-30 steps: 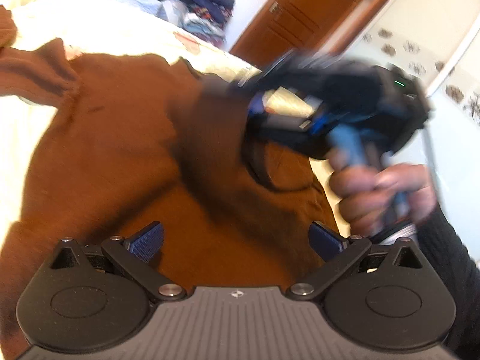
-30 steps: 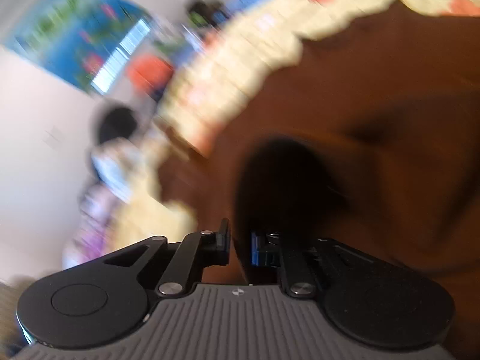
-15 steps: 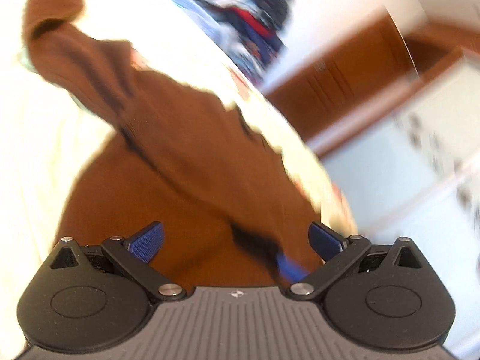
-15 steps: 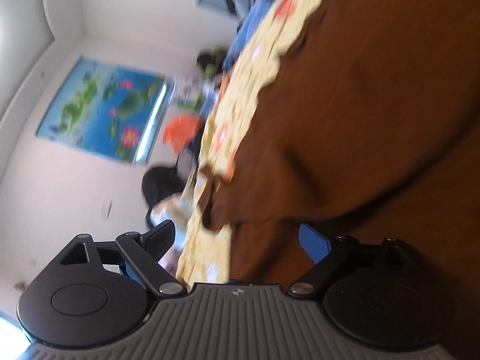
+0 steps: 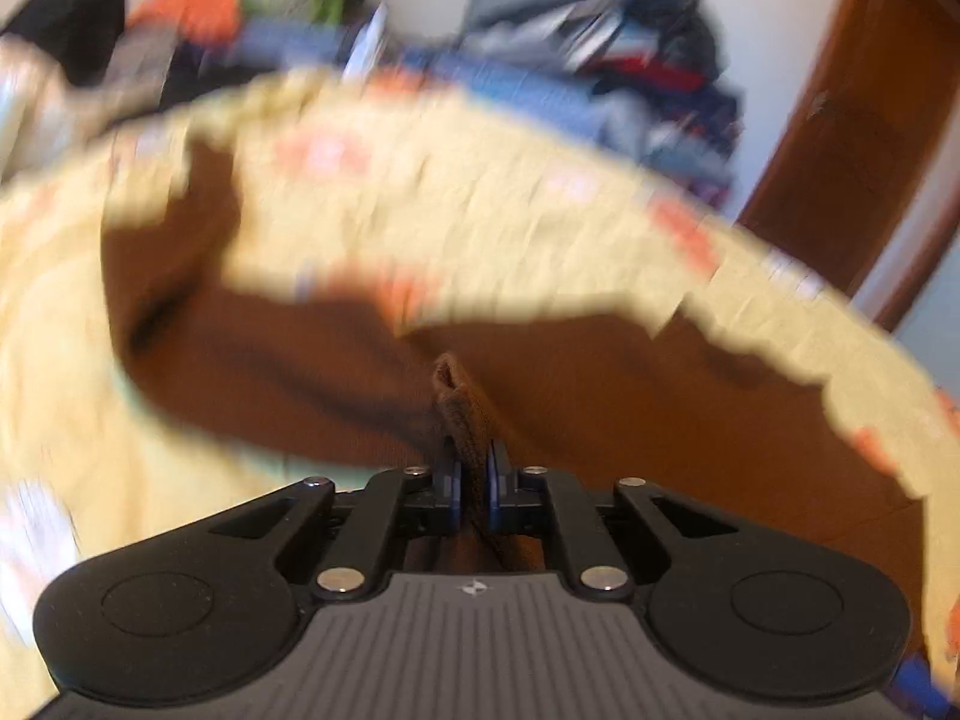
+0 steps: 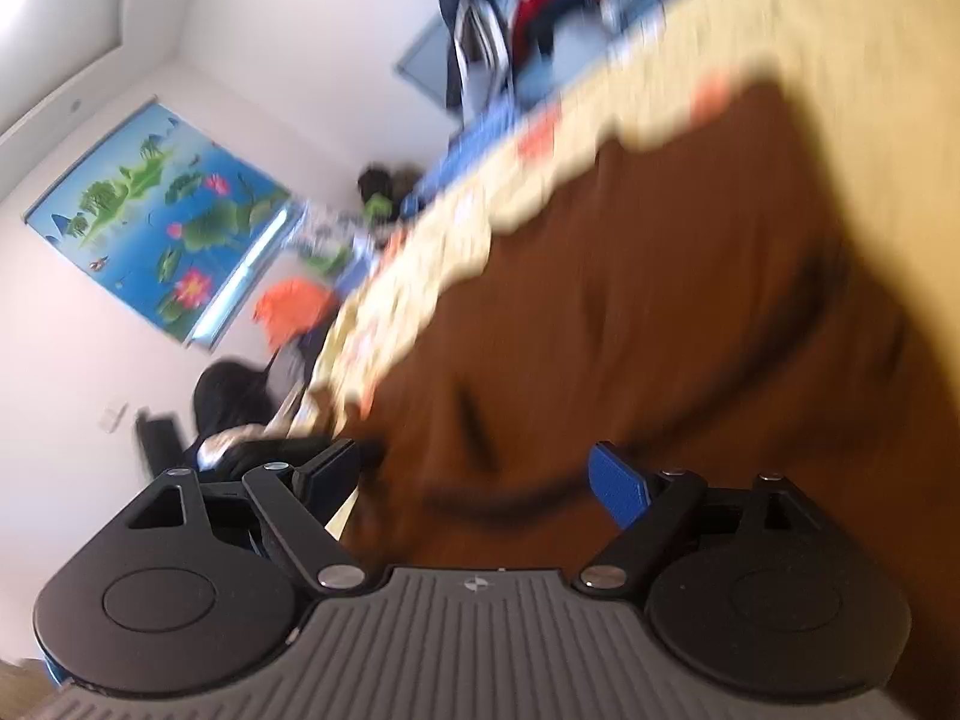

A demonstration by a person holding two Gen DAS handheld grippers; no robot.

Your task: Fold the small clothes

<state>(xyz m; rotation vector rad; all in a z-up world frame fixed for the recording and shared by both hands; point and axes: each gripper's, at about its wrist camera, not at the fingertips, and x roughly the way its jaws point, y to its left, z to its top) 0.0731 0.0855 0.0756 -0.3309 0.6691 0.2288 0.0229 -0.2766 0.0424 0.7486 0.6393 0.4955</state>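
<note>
The left gripper [image 5: 473, 483] has its fingers clamped on a raised fold of the brown garment [image 5: 630, 420], which lies spread on the yellow bed cover [image 5: 480, 210]. The right gripper [image 6: 480, 480] hangs over the same garment [image 6: 660, 300] with its fingers wide apart, gripping nothing. A heap of clothes [image 5: 600, 78] sits at the bed's far side.

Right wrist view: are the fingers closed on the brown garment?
No. The right gripper has its fingers spread wide, with the brown garment lying between and beyond them, ungripped.
</note>
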